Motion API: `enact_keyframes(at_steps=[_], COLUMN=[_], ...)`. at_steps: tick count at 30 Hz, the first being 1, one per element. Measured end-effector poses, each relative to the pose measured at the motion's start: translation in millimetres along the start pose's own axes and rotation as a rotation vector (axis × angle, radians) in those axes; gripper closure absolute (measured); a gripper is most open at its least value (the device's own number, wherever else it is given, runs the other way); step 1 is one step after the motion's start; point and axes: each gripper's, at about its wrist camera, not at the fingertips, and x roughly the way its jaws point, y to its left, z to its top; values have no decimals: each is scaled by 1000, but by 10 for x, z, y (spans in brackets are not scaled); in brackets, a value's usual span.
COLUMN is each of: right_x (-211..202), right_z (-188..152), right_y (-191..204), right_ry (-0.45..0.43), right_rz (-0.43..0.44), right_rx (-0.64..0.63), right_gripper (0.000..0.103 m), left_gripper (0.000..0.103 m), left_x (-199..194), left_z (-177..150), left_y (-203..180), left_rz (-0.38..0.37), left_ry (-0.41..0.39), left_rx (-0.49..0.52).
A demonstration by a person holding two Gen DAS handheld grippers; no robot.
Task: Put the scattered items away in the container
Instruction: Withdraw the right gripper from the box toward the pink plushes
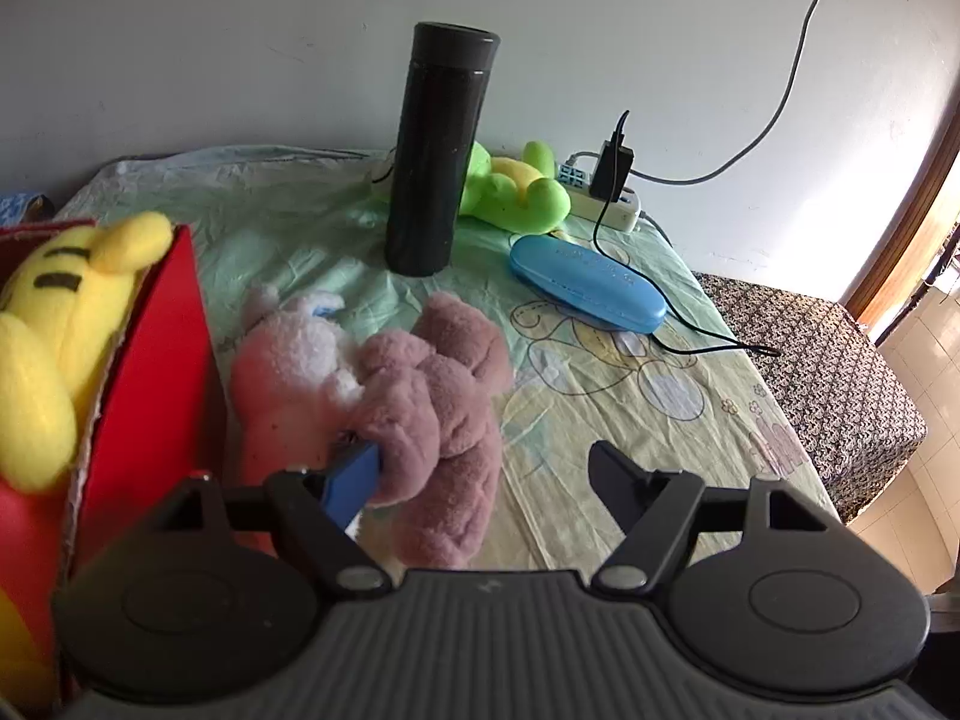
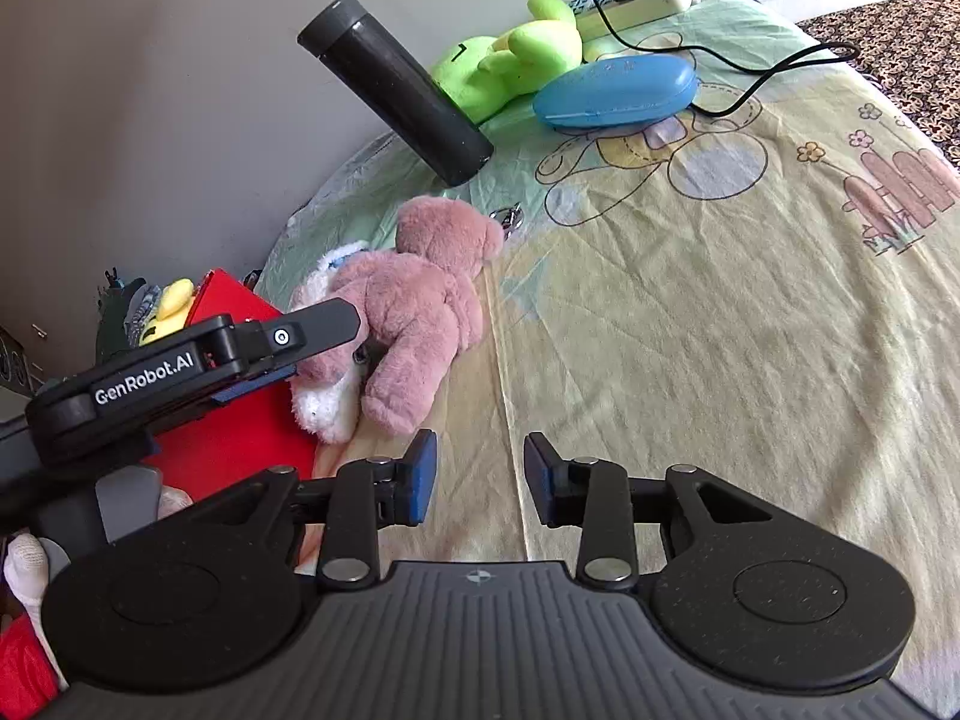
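Dusty-pink plush bear (image 1: pixel 438 396), sprawled on the tabletop (image 1: pixel 630 420) under a pale-green cartoon-print cloth, just beside the red cardboard box (image 1: pixel 150 360) and touching a paler pink-and-white plush toy (image 1: pixel 282 360). Left hand-held gripper (image 1: pixel 480 480) spread around one of the bear's limbs, blue pad on the box side already against the fur, other finger well clear over bare cloth; not yet pinching. Right hand-held gripper (image 2: pixel 480 474) part open over bare cloth near the bear's legs, holding nothing.

Likely trouble: closing on a single soft limb, catching only fur, then slipping on the lift. Equally possible: dragging the pale toy along, with the two pressed together. Also at risk of bumping the box wall, so near the inner finger, and shoving the box askew.

Inside the box: yellow plush toy (image 1: pixel 60 330) with black stitched marks, riding above the rim; little room apparent on top, so some chance of a newcomer tumbling back out. Rest of the contents hidden.

Not yet tidied, farther back: upright black cylindrical flask (image 1: pixel 435 150), lime-green plush frog (image 1: pixel 516 186), blue hard-shell glasses case (image 1: pixel 588 285), beside a white power strip (image 1: pixel 618 207).
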Motion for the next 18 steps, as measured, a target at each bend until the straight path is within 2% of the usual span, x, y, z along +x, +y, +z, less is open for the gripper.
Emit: enact_keyframes(at_steps=[4,7,9,11,13,14,18], right_x=[122,149,149,143,134,124,67], right_z=[101,208,285,353,408,428,476], right_y=[-55,-98,-155,-231,-313,-354,-467], right_ry=[19,3,-17,-35,-48,-56,-83], right_rz=[14,12,6,-1,-6,-10,-9], right_rx=[13,13,17,28,43,51,68], right_gripper=[67,67,67,67,67,67,67], left_gripper=[30,42,55,60,75,86,87], left_x=[44,76,112,137,180,228,312], left_z=[46,46,41,37,31,23,-76], left_y=[-44,-20,-37,-84,-147,-183,-347], left_rz=[29,-4,-25,-46,-78,-95,-77], left_ry=[-12,7,21,28,48,69,102], left_rx=[38,26,38,60,79,86,150])
